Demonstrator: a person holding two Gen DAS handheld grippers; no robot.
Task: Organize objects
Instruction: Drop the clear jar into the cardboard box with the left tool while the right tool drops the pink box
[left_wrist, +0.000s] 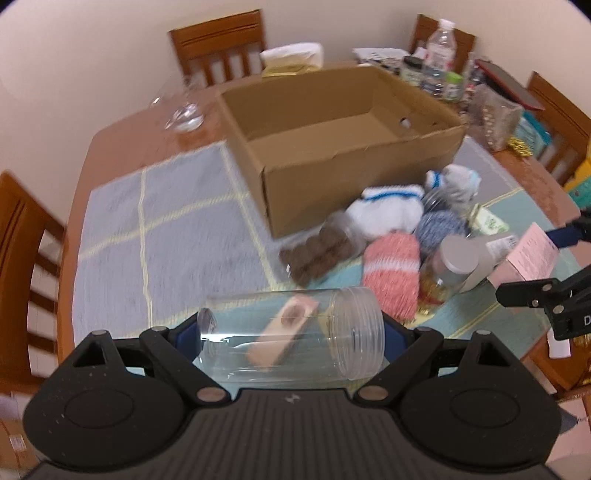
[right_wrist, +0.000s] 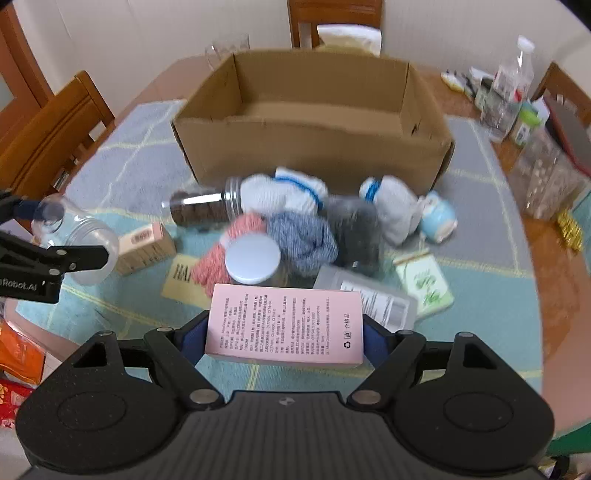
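Note:
My left gripper (left_wrist: 293, 334) is shut on a clear empty plastic jar (left_wrist: 354, 332), held sideways above the placemat. The same jar (right_wrist: 88, 243) shows at the left of the right wrist view. My right gripper (right_wrist: 286, 338) is shut on a flat pink box (right_wrist: 284, 317) with printed text, lifted over the pile. An open, empty cardboard box (left_wrist: 332, 173) stands behind the pile. In the pile lie a jar of brown cookies (left_wrist: 325, 251), white socks with blue stripes (right_wrist: 288, 192), pink knit (left_wrist: 395, 273), blue knit (right_wrist: 303, 236) and a white-lidded jar (right_wrist: 253, 258).
A small tan carton (right_wrist: 144, 247) and a green packet (right_wrist: 424, 288) lie on the placemat. Water bottles and small jars (right_wrist: 509, 92) crowd the far right of the table. A glass vase (left_wrist: 184, 114) stands at the back left. Wooden chairs (left_wrist: 22, 266) ring the table.

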